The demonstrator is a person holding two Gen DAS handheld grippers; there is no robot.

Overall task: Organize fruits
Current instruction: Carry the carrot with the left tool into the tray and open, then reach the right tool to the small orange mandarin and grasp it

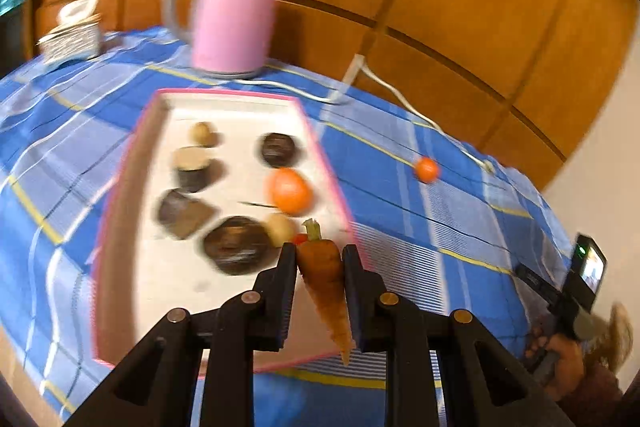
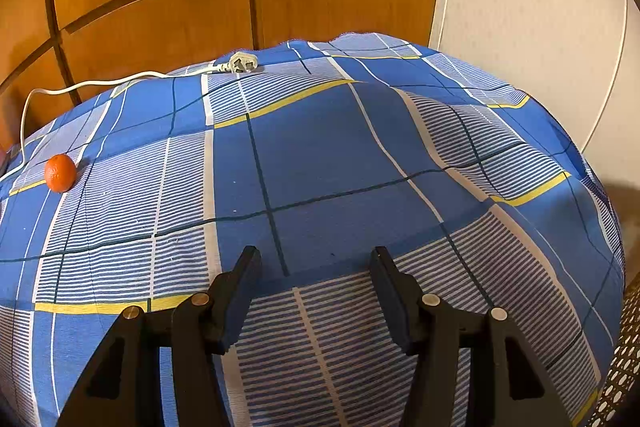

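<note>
My left gripper (image 1: 319, 253) is shut on an orange carrot (image 1: 325, 277) and holds it above the near right edge of a pink-rimmed white tray (image 1: 132, 155). In the tray lie an orange (image 1: 291, 191), two pale round items (image 1: 203, 133), and several dark brown pieces (image 1: 236, 245). A small red item shows just behind the carrot. A small orange (image 1: 426, 169) lies on the blue checked cloth right of the tray; it also shows at the far left of the right wrist view (image 2: 60, 173). My right gripper (image 2: 316, 263) is open and empty above the cloth.
A pink kettle (image 1: 232, 11) stands behind the tray, its white cord (image 1: 400, 103) and plug (image 2: 240, 63) trailing along the cloth's far edge. A patterned cup stack (image 1: 74, 35) stands far left. Wooden panels are behind. The other hand-held gripper (image 1: 576, 291) shows at the right.
</note>
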